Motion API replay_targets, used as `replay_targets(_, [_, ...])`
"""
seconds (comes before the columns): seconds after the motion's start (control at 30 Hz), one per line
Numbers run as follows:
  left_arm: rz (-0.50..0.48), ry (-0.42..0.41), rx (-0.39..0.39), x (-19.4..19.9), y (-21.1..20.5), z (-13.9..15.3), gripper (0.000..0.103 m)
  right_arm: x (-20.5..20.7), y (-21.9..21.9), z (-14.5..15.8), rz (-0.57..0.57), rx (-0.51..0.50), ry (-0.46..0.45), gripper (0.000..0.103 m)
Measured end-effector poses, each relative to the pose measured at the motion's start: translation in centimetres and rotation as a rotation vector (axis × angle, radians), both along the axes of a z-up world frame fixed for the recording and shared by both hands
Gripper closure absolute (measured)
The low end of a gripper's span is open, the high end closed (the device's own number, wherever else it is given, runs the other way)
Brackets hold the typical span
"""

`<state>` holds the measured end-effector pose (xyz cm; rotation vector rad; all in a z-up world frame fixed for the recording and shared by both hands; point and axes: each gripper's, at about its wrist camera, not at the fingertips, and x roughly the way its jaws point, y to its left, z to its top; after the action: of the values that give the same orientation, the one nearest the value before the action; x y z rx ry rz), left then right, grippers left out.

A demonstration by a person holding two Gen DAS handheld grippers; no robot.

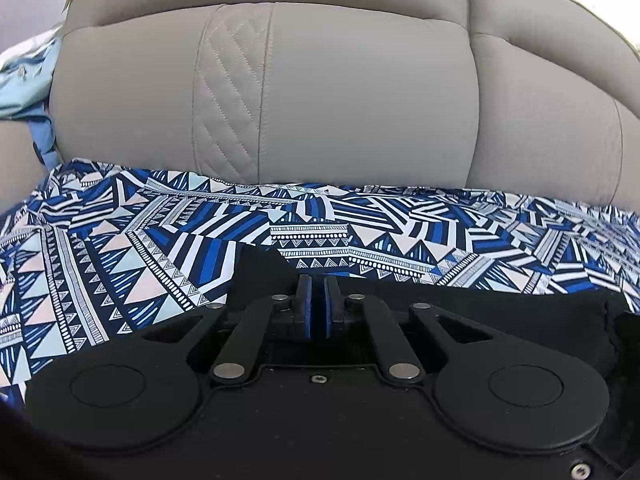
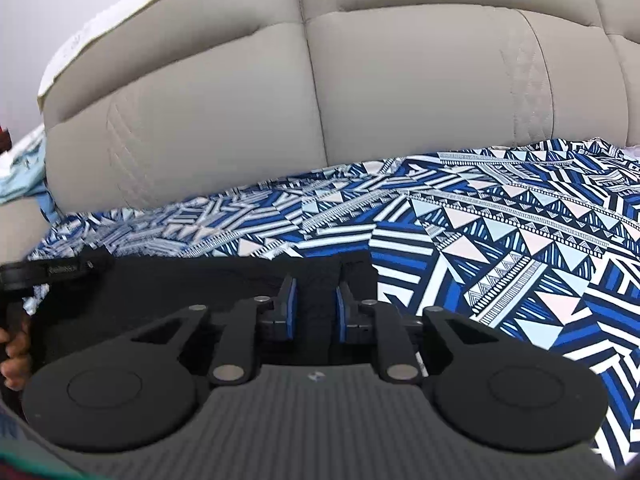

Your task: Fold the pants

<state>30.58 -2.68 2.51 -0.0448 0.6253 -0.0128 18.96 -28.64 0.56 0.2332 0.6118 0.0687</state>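
Left gripper [image 1: 318,300]: the two blue-padded fingers are pressed together with only a thin slit between the pads; the tips sit on the black pants, but whether any cloth is caught in the slit cannot be told.
Right gripper [image 2: 316,300]: the blue pads stand apart, with a band of the black fabric showing in the gap between them; the pads do not visibly touch that fabric.
Pants [image 2: 200,284]: plain black, lying flat on the patterned sheet directly beneath both grippers; in the right wrist view the far edge runs straight and ends at a square corner just right of the fingers; in the left wrist view a pointed corner rises just left of the fingertips.
Sheet [image 1: 120,248]: cloth printed with blue, navy, white, pale pink and pale blue triangles and stripes, spread over the seat in front of the backrest.
Sofa backrest [image 1: 340,100]: beige cushions with a diamond-stitched panel, upright behind the sheet.
Light blue garment [image 1: 24,80]: crumpled at the far left, beside the backrest.
Strap [image 2: 48,270]: black band at the left edge of the right wrist view carrying small pale lettering, too small to read.
Hand [image 2: 16,356]: fingers partly visible at the left edge below the strap.
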Motion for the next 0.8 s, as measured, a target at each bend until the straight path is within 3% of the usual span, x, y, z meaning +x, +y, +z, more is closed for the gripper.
replay_targets(0.07, [-0.001, 0.002, 0.015, -0.2, -0.4, 0.1, 0.094, 0.2, -0.3, -0.5, -0.006, 0.012, 0.003, 0.074])
replay_targets(0.17, [0.004, 0.008, 0.037, -0.7, -1.0, 0.4, 0.088, 0.0, -0.2, -0.6, -0.010, 0.001, -0.019, 0.060])
replay_targets(0.33, [-0.020, -0.012, 0.080, -3.4, -1.6, 1.8, 0.064, -1.8, 0.2, 0.4, -0.049, -0.013, -0.076, 0.045])
replay_targets(0.67, [-0.073, -0.022, 0.128, -13.3, -0.7, 1.0, 0.056, -7.5, 2.4, 0.7, -0.015, -0.129, -0.094, 0.015])
replay_targets(0.8, [-0.106, -0.056, 0.185, -17.7, -1.0, -0.4, 0.052, -9.6, 4.0, -0.2, 0.038, -0.231, -0.065, 0.012])
